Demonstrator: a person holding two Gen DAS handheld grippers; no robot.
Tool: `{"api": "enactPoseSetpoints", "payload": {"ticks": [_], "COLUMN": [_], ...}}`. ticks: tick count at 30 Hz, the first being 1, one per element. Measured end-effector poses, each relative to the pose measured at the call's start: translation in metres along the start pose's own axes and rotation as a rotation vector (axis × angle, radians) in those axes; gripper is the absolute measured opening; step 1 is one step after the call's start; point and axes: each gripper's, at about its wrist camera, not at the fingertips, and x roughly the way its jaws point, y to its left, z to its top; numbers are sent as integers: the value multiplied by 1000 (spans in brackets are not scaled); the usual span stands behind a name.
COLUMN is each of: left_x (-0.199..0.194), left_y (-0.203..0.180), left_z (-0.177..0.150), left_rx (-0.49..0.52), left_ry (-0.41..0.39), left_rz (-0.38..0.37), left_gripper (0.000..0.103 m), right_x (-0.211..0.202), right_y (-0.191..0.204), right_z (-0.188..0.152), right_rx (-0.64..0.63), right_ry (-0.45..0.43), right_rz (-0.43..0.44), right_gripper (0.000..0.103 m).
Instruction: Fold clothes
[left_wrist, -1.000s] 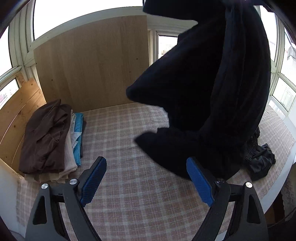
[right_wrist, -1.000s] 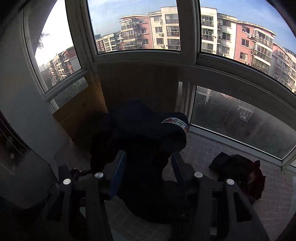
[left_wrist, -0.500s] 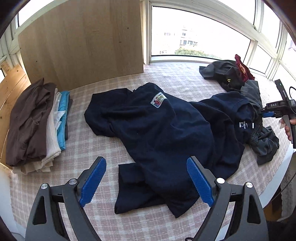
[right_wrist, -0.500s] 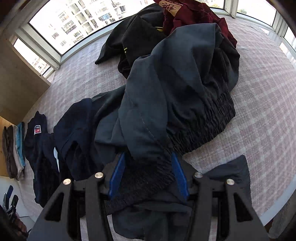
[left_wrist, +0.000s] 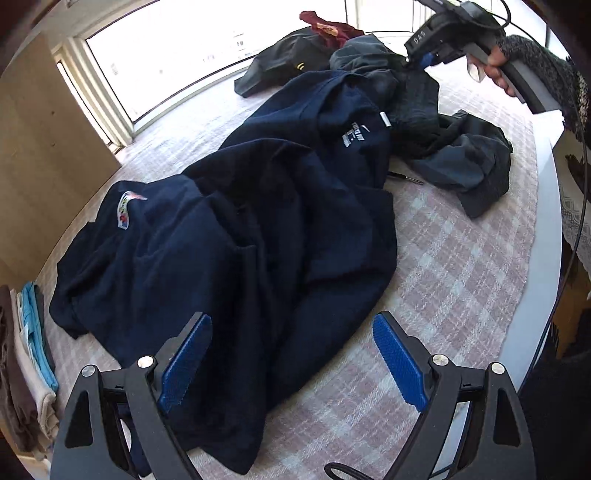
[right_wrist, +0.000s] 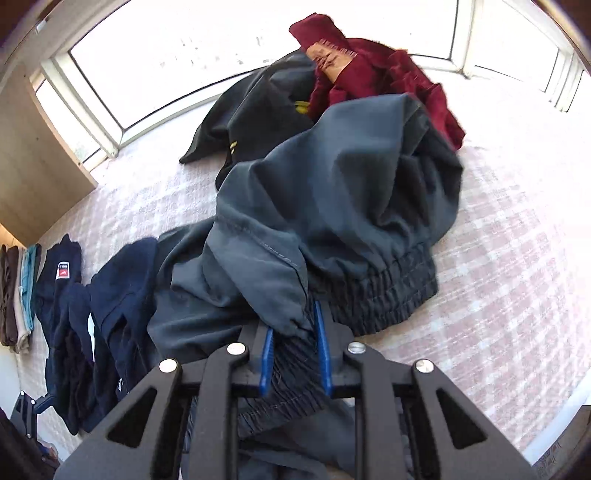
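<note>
**Right gripper clamped on grey trousers, left gripper open over navy garment**

The right gripper has its blue fingers drawn close together on the elastic waistband of the grey trousers, which bunch up directly ahead of it on the checked table. The left gripper hangs with its fingers wide apart and holding nothing; the crumpled navy garment lies spread on the table beneath and ahead of them, its hem between the two pads. A folded stack sits at the table's left edge. A maroon garment and a black one lie beyond the trousers.
</note>
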Motion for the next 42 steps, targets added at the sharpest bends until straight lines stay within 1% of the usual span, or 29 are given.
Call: {"api": "enactPoseSetpoints", "payload": {"ticks": [3, 5, 6, 7, 8, 9, 10, 11, 12, 13, 14, 15, 16, 17, 21, 23, 24, 25, 26, 28, 30, 31, 33, 35, 36, 39, 40, 41, 42], "left_x": [21, 36, 43, 42, 44, 45, 45, 43, 37, 31, 23, 13, 3, -8, -56, -67, -69, -67, -67, -68, -63, -57, -46, -37, -32, -26, -28, -30, -32], "left_y": [-15, -25, -30, -27, -23, -15, -4, 9, 25, 41, 57, 72, 87, 99, 160, 204, 217, 224, 225, 209, 188, 176, 153, 135, 129, 117, 115, 115, 117], "left_z": [9, 15, 18, 21, 23, 25, 28, 30, 31, 32, 31, 30, 28, 26, 8, -10, -20, -27, -33, -38, -38, -36, -32, -26, -23, -13, -10, -8, -7], "left_rx": [80, 133, 159, 154, 146, 119, 71, 15, -50, -115, -181, -228, -275, -291, -381, -485, -511, -519, -514, -481, -444, -424, -392, -376, -364, -328, -319, -315, -318], "left_ry": [21, 35, 41, 22, 39, 57, 71, 74, 69, 64, 47, 24, 1, -16, -87, -83, -52, -16, -7, -15, -11, -4, 9, 16, 23, 39, 38, 33, 26], "left_rz": [42, 70, 84, 78, 68, 27, -12, -36, -74, -112, -153, -154, -154, -106, 58, 125, 168, 178, 175, 137, 90, 63, 8, -46, -59, -66, -60, -57, -55], "left_gripper": [89, 89, 92, 88, 83, 73, 56, 47, 30, 23, 23, 23, 23, 23, 23, 27, 34, 38, 38, 44, 46, 46, 46, 46, 46, 46, 46, 46, 46], "right_x": [-35, -35, -37, -39, -45, -49, -54, -59, -61, -59, -58, -54, -47, -41, -14, -2, 3, 7, 11, 13, 14, 16, 27, 46, 54, 63, 62, 60, 60], "right_y": [-23, -29, -29, -27, -23, -15, -6, 2, 11, 21, 32, 44, 58, 72, 113, 128, 130, 128, 125, 108, 89, 78, 59, 53, 56, 73, 74, 72, 64], "right_z": [23, 35, 35, 33, 25, 19, 14, 8, 1, -5, -12, -20, -23, -27, -36, -38, -37, -36, -34, -32, -34, -40, -56, -71, -76, -84, -80, -75, -63], "right_rx": [-21, -51, -69, -90, -124, -158, -192, -221, -235, -249, -264, -281, -301, -323, -438, -473, -480, -468, -454, -405, -356, -321, -255, -234, -255, -408, -404, -386, -313], "right_ry": [-90, -7, 33, 64, 58, 37, 17, -3, -19, -10, 3, 30, 56, 66, 67, 109, 130, 153, 170, 159, 156, 174, 268, 345, 349, 237, 206, 184, 188], "right_rz": [-127, -138, -155, -170, -180, -182, -183, -178, -140, -57, 27, 106, 157, 172, 160, 191, 191, 181, 158, 21, -118, -142, -95, -9, -11, -43, -5, 40, 102], "right_gripper": [20, 29, 37, 39, 39, 39, 41, 43, 47, 53, 55, 58, 58, 58, 58, 58, 58, 58, 58, 58, 58, 58, 58, 58, 58, 58, 50, 34, 10]}}
